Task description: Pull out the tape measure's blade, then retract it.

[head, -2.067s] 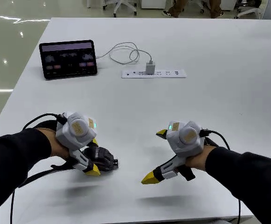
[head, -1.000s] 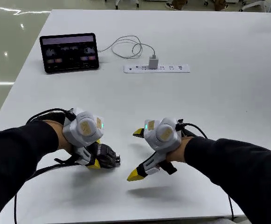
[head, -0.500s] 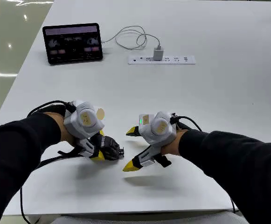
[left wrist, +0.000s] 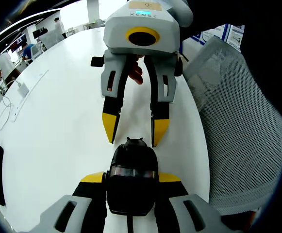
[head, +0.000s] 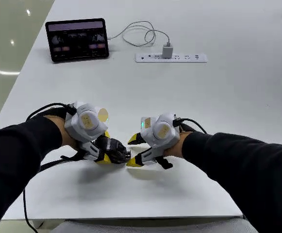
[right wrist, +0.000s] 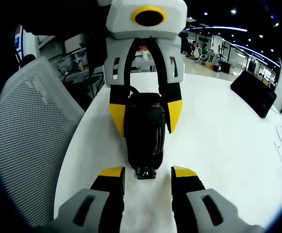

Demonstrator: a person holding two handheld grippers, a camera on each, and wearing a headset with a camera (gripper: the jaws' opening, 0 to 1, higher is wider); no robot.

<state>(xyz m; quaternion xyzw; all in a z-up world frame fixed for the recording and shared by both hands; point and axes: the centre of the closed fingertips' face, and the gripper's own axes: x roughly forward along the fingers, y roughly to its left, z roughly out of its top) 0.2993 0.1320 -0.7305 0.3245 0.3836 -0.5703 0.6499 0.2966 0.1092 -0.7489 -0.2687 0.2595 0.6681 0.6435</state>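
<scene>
I am keeping the left hand-held gripper [head: 107, 148] clamped around the black tape measure [head: 114, 150], low over the white surface [head: 179, 97] near its front edge. The right hand-held gripper [head: 131, 151] is facing it with jaws spread, and the tape measure's front tab is sitting between them, apparently untouched. Well beyond both hand-held grippers, a tablet [head: 76, 40] is standing lit and a power strip [head: 171, 58] is lying with a charger [head: 167, 50] plugged in. A glossy floor [head: 5, 48] is shining out past the left hand-held gripper. A mesh chair [left wrist: 238, 136] is showing at the surface's near edge, behind both.
</scene>
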